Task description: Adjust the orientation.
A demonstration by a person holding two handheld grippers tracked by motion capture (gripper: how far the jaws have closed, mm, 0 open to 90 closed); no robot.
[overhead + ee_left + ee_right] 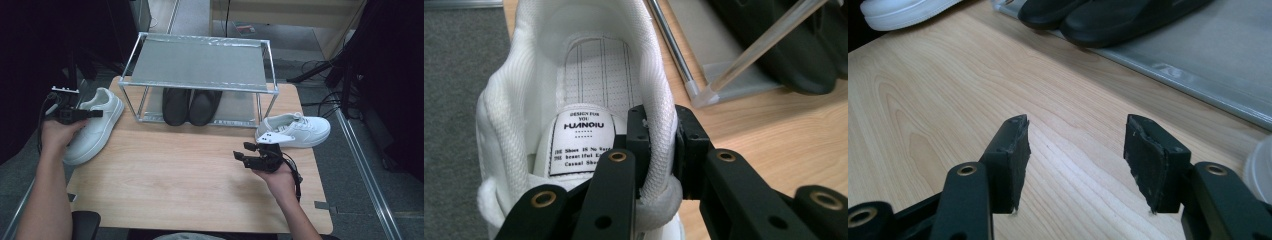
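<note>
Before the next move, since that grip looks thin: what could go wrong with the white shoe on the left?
The left tool pinches only the padded collar of the left white shoe; the soft fabric may slip or fold when lifted. The shoe overhangs the table edge, so a slip could drop it to the floor. Swinging it toward the rack might knock a metal leg.

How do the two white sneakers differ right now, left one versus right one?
The left white sneaker is clamped at its collar by the left gripper; the right white sneaker lies free, the right gripper open nearby. The left sneaker points away towards the rack; the right sneaker lies sideways. Both are white and rest on the table.
</note>
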